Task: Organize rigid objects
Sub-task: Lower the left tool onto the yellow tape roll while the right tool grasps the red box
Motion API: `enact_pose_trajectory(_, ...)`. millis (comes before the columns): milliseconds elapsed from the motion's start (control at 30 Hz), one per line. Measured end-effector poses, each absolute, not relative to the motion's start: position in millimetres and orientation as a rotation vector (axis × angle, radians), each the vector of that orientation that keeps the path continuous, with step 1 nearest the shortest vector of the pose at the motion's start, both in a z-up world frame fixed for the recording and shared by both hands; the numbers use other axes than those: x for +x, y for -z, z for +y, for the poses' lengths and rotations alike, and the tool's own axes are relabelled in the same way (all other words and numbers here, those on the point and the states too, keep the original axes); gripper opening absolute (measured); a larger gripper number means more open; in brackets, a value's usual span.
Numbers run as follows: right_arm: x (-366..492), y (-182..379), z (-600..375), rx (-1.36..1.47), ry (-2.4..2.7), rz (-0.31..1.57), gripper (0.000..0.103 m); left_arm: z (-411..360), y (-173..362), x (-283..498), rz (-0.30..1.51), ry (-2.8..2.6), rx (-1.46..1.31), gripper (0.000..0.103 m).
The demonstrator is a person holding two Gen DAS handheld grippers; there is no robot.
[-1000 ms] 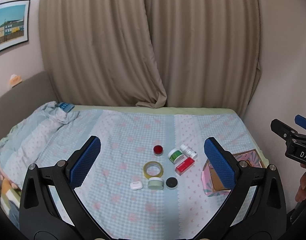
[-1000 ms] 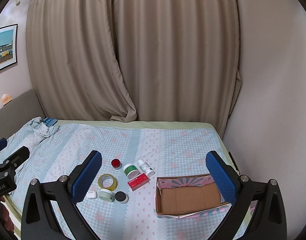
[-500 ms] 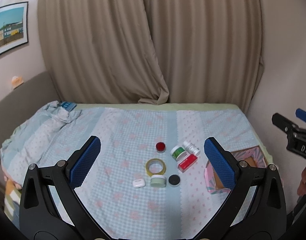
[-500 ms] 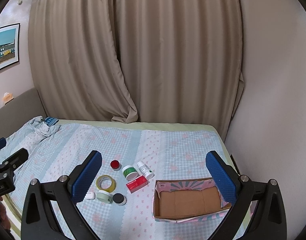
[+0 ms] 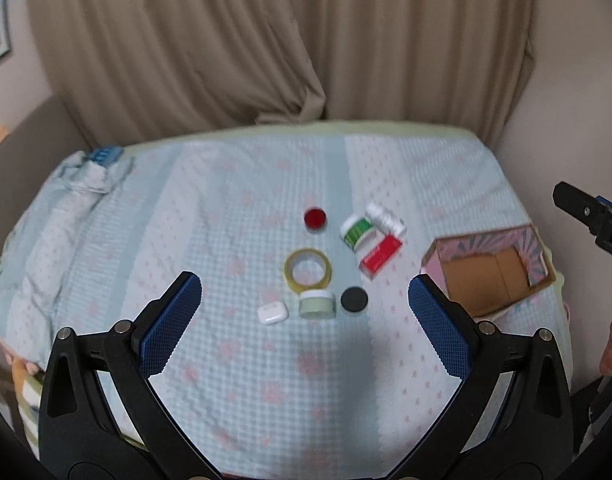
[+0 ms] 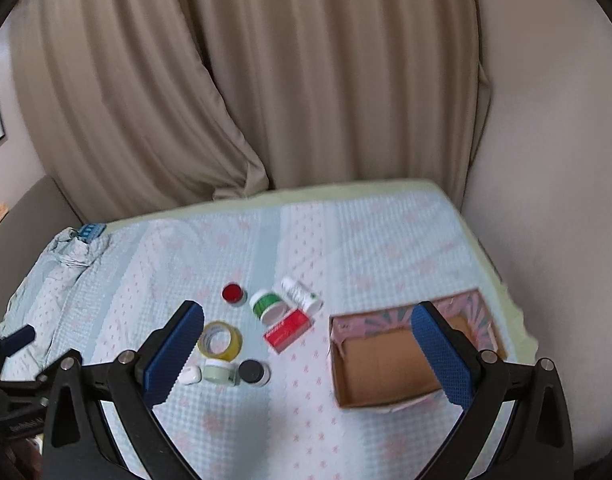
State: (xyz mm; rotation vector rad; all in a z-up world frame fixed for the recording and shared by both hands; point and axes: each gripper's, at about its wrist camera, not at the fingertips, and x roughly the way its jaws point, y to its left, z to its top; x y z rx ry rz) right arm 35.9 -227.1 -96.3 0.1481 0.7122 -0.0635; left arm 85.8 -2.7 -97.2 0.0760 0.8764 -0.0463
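Left wrist view is tilting down and closing in on the pile now: the little cluster of stuff on the bed (image 5: 245, 380) is sitting bigger and higher in frame than it was a second ago, and the picture is getting a bit smeary from the motion. Nothing in the cluster itself is shifting, though. The tape roll (image 5: 308, 271) is lying flat in the middle, with the pale jar (image 5: 317, 303) just in front of it, the earbud case (image 5: 272, 313) just beside that jar and the black lid (image 5: 354, 299) on its other side. Further back, the red lid (image 5: 315, 219) is sitting on its own, and the green jar (image 5: 356, 231), the white bottle (image 5: 386, 219) and the red box (image 5: 380, 255) are bunching up together, touching or nearly so.

The open carton (image 6: 386, 364) is staying empty, near the pile on its right, so I'm guessing the sorting isn't started yet and this is just the approach.

Both sets of tongs are gaping wide with nothing in them. The left tongs (image 5: 305, 314) are hovering above the bed with the jar and case roughly between the pads, so one of those looks like the likely first pick. The right tongs (image 6: 308, 342) are swinging down too, hanging between pile and carton.
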Motion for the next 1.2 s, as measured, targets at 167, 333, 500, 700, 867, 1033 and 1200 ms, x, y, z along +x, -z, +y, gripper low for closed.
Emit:
enact_pose_trajectory(167, 69, 124, -211, 0.225, 0.122, 0.818, 0.103, 12, 139, 131, 0.986, 0.11, 0.119, 0.103)
enact_pose_trajectory(333, 107, 157, -192, 0.288, 0.19, 0.907, 0.103, 28, 189, 176, 1.097, 0.18, 0.135, 0.102)
enact_pose_trajectory(500, 144, 195, -174, 0.337, 0.26, 0.991, 0.103, 37, 250, 218, 1.209, 0.239, 0.111, 0.102)
enact_pose_trajectory(700, 186, 252, -158, 0.349, 0.297, 1.122, 0.103, 32, 330, 256, 1.326, 0.236, 0.09, 0.102)
enact_pose_trajectory(867, 224, 305, -152, 0.354, 0.28, 1.232, 0.098, 25, 387, 277, 1.396, 0.18, 0.065, 0.102)
enact_pose_trajectory(1033, 256, 357, -153, 0.372, 0.285, 1.323, 0.092, 19, 429, 292, 1.443, 0.135, 0.062, 0.102)
enact_pose_trajectory(1200, 273, 396, -163, 0.434, 0.325, 1.393, 0.091, 9, 453, 303, 1.461, 0.114, 0.088, 0.102)
